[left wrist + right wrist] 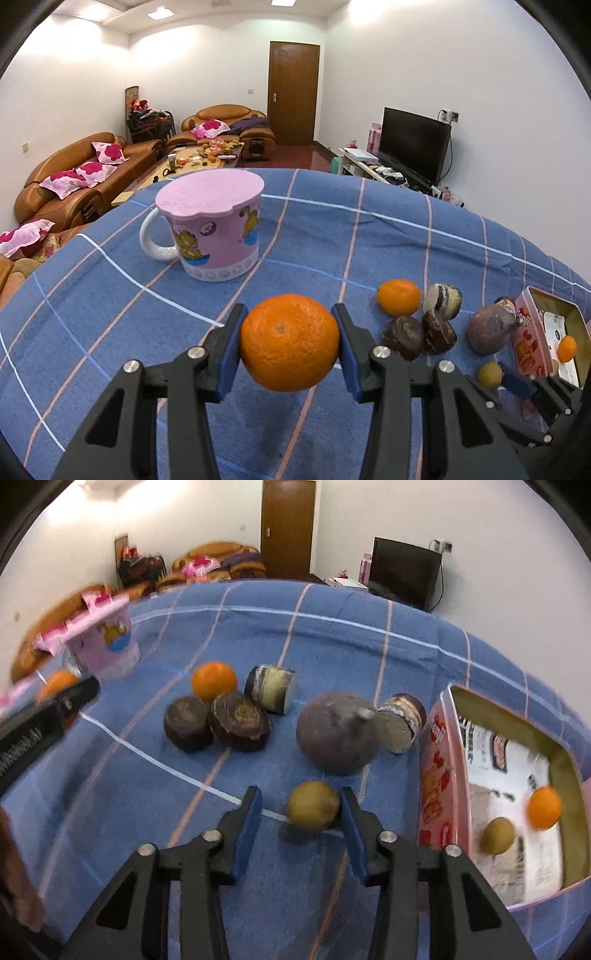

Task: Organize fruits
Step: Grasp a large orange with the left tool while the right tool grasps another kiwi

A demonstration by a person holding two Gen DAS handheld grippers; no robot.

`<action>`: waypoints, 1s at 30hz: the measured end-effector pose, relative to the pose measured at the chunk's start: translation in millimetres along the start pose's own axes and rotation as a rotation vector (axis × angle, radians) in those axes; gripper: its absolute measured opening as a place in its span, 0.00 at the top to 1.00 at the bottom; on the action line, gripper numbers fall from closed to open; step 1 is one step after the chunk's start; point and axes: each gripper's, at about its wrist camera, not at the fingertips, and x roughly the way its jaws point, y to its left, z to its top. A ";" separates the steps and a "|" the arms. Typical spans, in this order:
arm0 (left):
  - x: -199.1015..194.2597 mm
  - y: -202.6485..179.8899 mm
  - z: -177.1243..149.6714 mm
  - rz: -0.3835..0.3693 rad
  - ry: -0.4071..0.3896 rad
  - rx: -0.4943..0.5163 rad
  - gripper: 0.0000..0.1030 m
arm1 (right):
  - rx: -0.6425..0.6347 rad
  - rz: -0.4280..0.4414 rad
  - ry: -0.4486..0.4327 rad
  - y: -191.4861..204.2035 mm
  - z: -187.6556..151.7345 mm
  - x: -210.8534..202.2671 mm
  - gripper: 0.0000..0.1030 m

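Note:
My left gripper is shut on a large orange and holds it above the blue checked cloth. My right gripper is open around a small yellow-green fruit that lies on the cloth beside its right finger. A smaller orange, a round purple fruit and several cut dark fruit pieces lie beyond. A pink tin box at the right holds an orange and a yellow-green fruit. The left gripper and its orange also show in the right wrist view.
A pink lidded mug stands on the cloth at the far left. The cloth covers a table whose far edge drops off toward sofas, a coffee table and a TV stand.

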 end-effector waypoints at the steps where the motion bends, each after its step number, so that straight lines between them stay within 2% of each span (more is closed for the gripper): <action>1: 0.4 -1.0 1.2 -0.005 0.000 0.000 0.54 | 0.003 0.007 -0.005 -1.9 -0.4 0.6 0.62; 3: -0.3 -3.1 1.1 -0.013 -0.004 0.009 0.54 | 0.017 0.045 -0.005 -5.8 0.9 1.4 0.71; 6: -2.3 -5.8 0.0 -0.019 -0.015 0.025 0.54 | 0.042 0.096 -0.024 -11.9 -1.1 -2.4 0.71; 8: -3.2 -7.3 -0.7 -0.028 -0.024 0.032 0.54 | 0.053 0.120 -0.075 -11.8 -3.5 -12.1 0.71; 11: -7.9 -8.7 -0.3 -0.055 -0.052 0.029 0.54 | 0.044 0.174 -0.206 -13.7 -8.5 -41.6 0.71; 15: -19.0 -13.6 -0.1 -0.088 -0.116 0.041 0.54 | 0.054 0.192 -0.331 -21.1 -16.3 -73.8 0.71; 18: -25.7 -18.2 -2.6 -0.107 -0.157 0.058 0.53 | 0.079 0.210 -0.370 -31.8 -23.2 -87.5 0.71; 23: -31.4 -29.5 -8.8 -0.113 -0.201 0.098 0.53 | 0.091 0.169 -0.379 -45.5 -29.8 -97.1 0.71; 30: -38.0 -38.5 -14.0 -0.116 -0.216 0.096 0.53 | 0.168 0.092 -0.426 -95.3 -40.8 -116.2 0.71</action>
